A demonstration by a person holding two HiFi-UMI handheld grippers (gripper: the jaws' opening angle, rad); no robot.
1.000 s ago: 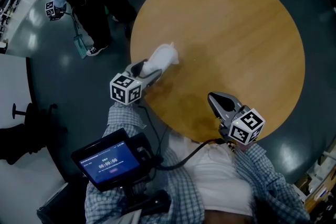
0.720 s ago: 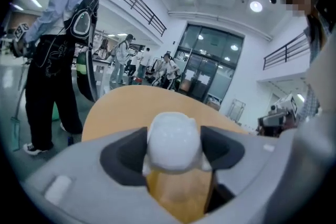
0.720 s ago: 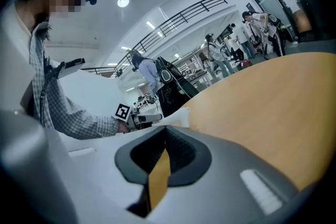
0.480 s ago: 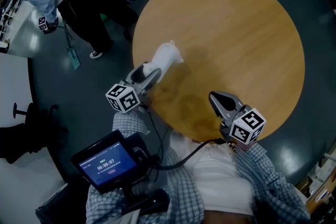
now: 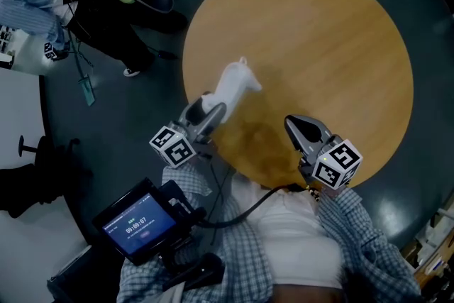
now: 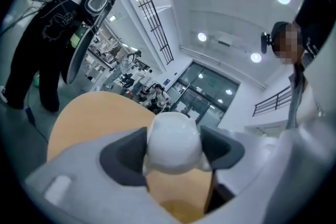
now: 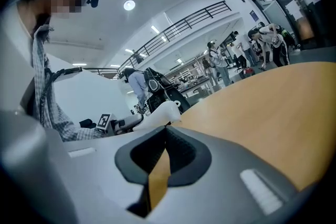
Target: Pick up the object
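A white, smooth figurine-like object (image 5: 235,84) is held over the left rim of the round wooden table (image 5: 319,32). My left gripper (image 5: 213,107) is shut on its lower end, and its dark pads (image 6: 122,157) press on both sides of the object (image 6: 173,139). The left gripper view looks upward at the ceiling, so the gripper is tilted up. My right gripper (image 5: 294,125) hovers over the table's near edge, shut with nothing between its jaws (image 7: 167,131). In the right gripper view the white object (image 7: 160,112) shows at the table's (image 7: 273,113) far left.
A person in dark clothes (image 5: 106,3) stands on the grey floor off the table's upper left. A small screen (image 5: 138,220) with a cable hangs at my chest. A white surface (image 5: 18,124) lies at the far left.
My left gripper has moved a little right and down in view with the white object, and the object now points further up and right. The right gripper has barely moved.
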